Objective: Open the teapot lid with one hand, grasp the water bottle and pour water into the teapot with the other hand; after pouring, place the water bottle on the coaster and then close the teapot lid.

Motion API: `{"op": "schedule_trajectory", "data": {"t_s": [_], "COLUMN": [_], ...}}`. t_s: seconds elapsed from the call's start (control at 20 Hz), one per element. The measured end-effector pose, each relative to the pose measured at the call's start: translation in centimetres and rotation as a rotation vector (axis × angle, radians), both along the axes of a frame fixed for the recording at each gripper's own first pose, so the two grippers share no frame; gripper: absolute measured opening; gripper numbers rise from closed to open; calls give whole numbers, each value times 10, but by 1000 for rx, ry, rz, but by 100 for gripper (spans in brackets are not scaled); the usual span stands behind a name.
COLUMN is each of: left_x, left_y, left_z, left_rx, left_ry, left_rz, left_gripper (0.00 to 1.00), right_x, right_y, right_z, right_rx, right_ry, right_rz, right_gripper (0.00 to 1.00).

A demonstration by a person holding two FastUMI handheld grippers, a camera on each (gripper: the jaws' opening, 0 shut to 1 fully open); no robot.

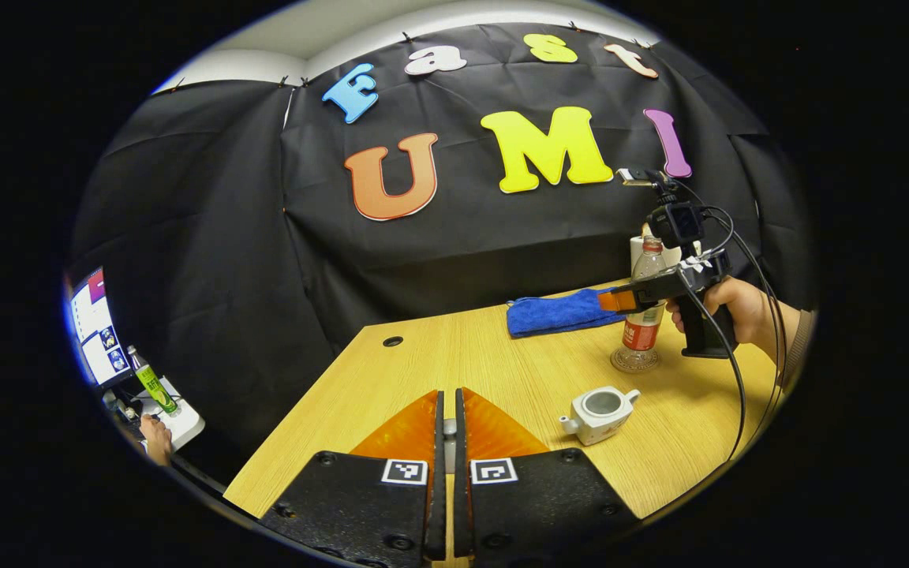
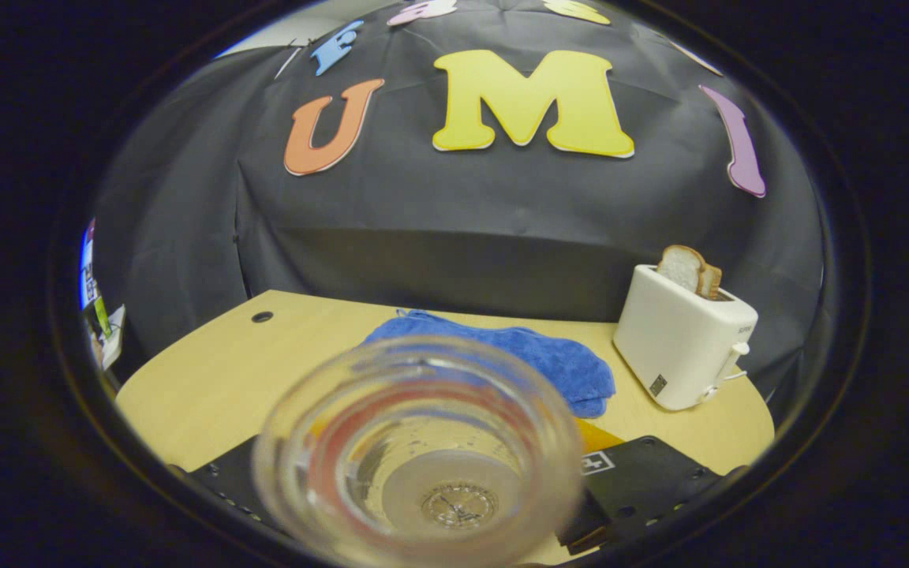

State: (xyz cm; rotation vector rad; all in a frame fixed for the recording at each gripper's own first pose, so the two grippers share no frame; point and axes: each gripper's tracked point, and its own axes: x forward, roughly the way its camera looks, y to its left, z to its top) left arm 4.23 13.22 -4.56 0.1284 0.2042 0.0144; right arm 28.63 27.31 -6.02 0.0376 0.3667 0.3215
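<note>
My left gripper (image 1: 448,410) shows at the bottom of the left gripper view, its fingers nearly together on a small pale piece that looks like the teapot lid (image 1: 449,439). The white teapot (image 1: 599,412) sits on the table to its right, open on top. Farther right, the clear water bottle (image 1: 644,315) with a red label stands upright on a clear coaster (image 1: 636,363). A hand (image 1: 742,312) holds my right gripper (image 1: 633,300), shut around the bottle's middle. In the right gripper view the bottle (image 2: 423,457) looms large and blurred between the fingers.
A blue cloth (image 1: 557,313) (image 2: 533,355) lies at the table's back edge. A white toaster (image 2: 683,339) with a bread slice stands at the back right. The wooden table (image 1: 454,355) has a cable hole (image 1: 392,341). Left of the table are a monitor (image 1: 95,327) and a green bottle (image 1: 153,383).
</note>
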Motion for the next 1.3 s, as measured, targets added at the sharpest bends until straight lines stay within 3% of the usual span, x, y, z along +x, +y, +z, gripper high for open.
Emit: {"op": "schedule_trajectory", "data": {"t_s": [0.5,0.9,1.05,1.3], "left_x": [1,1,3,20], "left_y": [-2,-6,-17,-65], "left_z": [0,1,-1,9], "left_rx": [-3,-3,-75,-322], "left_ry": [-9,-14,-30,-41], "left_rz": [-8,-39,-96,-213], "left_gripper": [6,6,6,6], "right_x": [-7,-55,-91,-152], "right_y": [-7,-31,-48,-82], "right_z": [8,56,70,67], "right_rx": [22,58,45,48], "right_ry": [-22,-171,-243,-318], "right_rz": [4,32,47,40], "right_gripper": [91,94,95,94]}}
